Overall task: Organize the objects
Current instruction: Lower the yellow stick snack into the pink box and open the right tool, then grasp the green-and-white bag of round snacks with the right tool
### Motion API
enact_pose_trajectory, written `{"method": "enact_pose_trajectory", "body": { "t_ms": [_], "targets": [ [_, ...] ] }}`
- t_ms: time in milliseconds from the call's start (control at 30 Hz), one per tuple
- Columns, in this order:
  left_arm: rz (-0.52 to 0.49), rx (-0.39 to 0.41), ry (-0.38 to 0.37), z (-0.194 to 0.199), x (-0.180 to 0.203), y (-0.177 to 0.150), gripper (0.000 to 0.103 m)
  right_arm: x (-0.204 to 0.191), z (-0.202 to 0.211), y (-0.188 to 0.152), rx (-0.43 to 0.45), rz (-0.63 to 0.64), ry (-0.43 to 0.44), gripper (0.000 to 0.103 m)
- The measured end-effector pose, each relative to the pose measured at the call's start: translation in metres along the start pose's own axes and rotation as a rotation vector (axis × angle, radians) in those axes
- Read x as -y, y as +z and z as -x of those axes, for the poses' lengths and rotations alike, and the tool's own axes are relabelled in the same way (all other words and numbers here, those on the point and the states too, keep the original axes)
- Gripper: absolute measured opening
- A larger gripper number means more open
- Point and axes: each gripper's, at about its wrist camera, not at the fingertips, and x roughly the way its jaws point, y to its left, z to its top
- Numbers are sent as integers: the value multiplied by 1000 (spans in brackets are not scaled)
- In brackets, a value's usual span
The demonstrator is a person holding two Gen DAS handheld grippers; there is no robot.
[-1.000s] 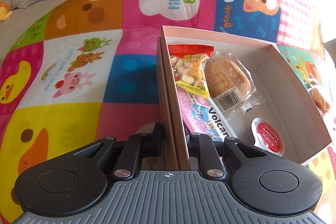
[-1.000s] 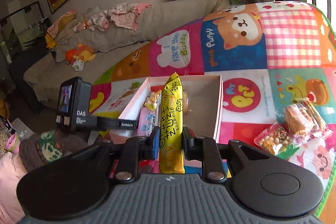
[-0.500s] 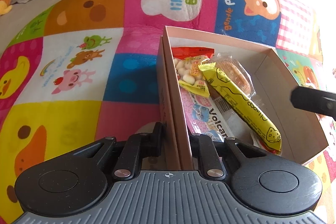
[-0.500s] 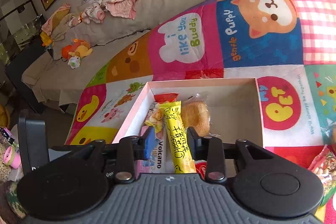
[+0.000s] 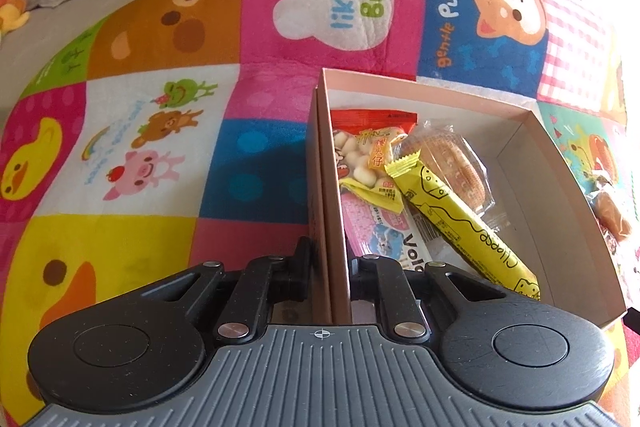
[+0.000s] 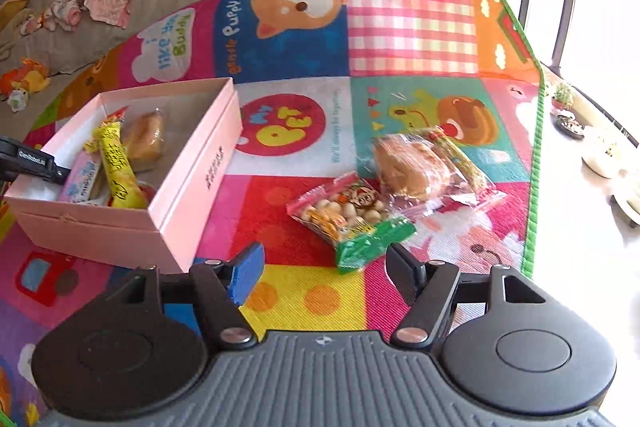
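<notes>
my left gripper [image 5: 329, 267] has its fingers clamped on the near wall of the one pink box [image 5: 520, 115], which holds five snack packets, the yellow stick [image 5: 464, 223] on top. my right gripper [image 6: 323, 273], fingers opening and empty, hovers over the play mat [image 6: 408, 27] near three loose packets: peanut bag [image 6: 344, 211], wrapped bun [image 6: 412, 167], thin stick behind.

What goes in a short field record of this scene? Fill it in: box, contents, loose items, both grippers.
box: pink box on the play mat, lid off
contents: yellow snack stick, wrapped cake, red peanut bag, pink wafer pack
loose items: green-edged peanut bag, wrapped bun, both on the mat
left gripper: clamped on the box's wall
right gripper: jaws opening, nothing between them, pointing at the loose peanut bag
</notes>
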Motion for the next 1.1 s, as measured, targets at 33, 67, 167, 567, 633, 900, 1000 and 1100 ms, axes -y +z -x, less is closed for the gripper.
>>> {"method": "enact_pose_trajectory", "body": {
  "t_ms": [33,67,167,567,633,900,1000,1100],
  "targets": [
    [-18,9,10,1,3,0,14,3,-1,-3,0,-7,-5,71],
    [-34,12,19,2,5,-1,14,7,-3,-5,0,-14,-6,72],
    [-61,21,33,3,8,-5,13,12,-12,-7,-1,-32,-9,77],
    [-33,-1,21,-1,6,-11,13,31,-75,30,-40,-82,92,89],
    [-29,-2,14,-1,5,-12,13,28,-70,28,-44,-82,118,89],
    [0,6,0,-3,1,-12,14,10,-34,8,-45,8,168,89],
    [-1,13,-3,-3,0,-13,14,13,-40,13,-39,-11,113,89],
    [-5,13,-8,-3,-1,-13,14,12,-53,21,-33,-24,78,89]
  ]
}}
